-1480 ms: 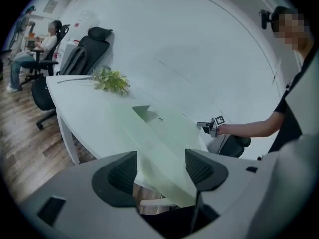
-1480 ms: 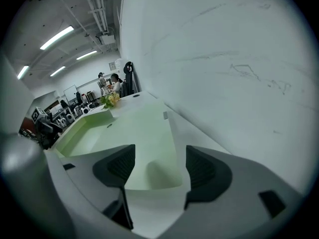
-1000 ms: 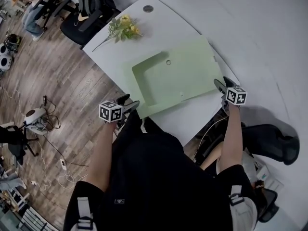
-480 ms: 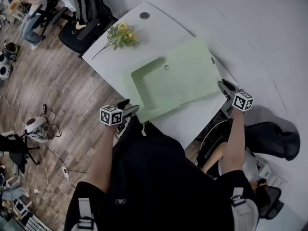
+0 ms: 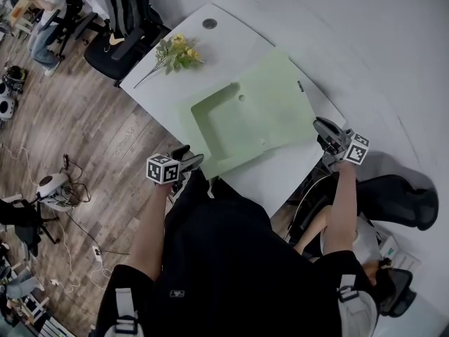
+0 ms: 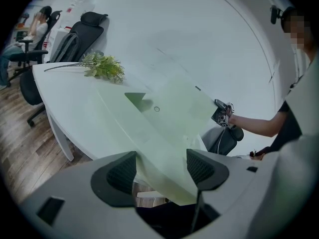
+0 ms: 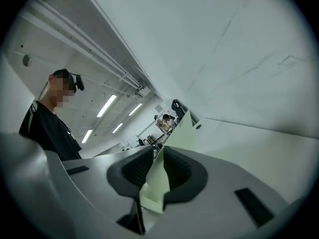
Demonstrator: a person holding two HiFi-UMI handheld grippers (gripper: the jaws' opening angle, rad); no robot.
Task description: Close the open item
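White worktop [image 5: 231, 41] carries the green folder [image 5: 259, 111]. It lies open, long axis running tool to tool, right cover tilted up. Thin, light, floppy, likely slick: grip edges. Right tool [image 7: 158, 171] has just closed and pinches the cover edge. Left tool [image 6: 159, 171] is spread, with the near corner between its jaws, probably untouched.

The right gripper [image 5: 324, 127] has gone up a little, and its jaws have just been closing, so now they pinch the edge of the green folder [image 5: 238, 118] between them. The right flap [image 5: 280, 93] of the folder lay low on the white table [image 5: 210, 55] before, and now it is lifted and tilts up on the side where the gripper holds it
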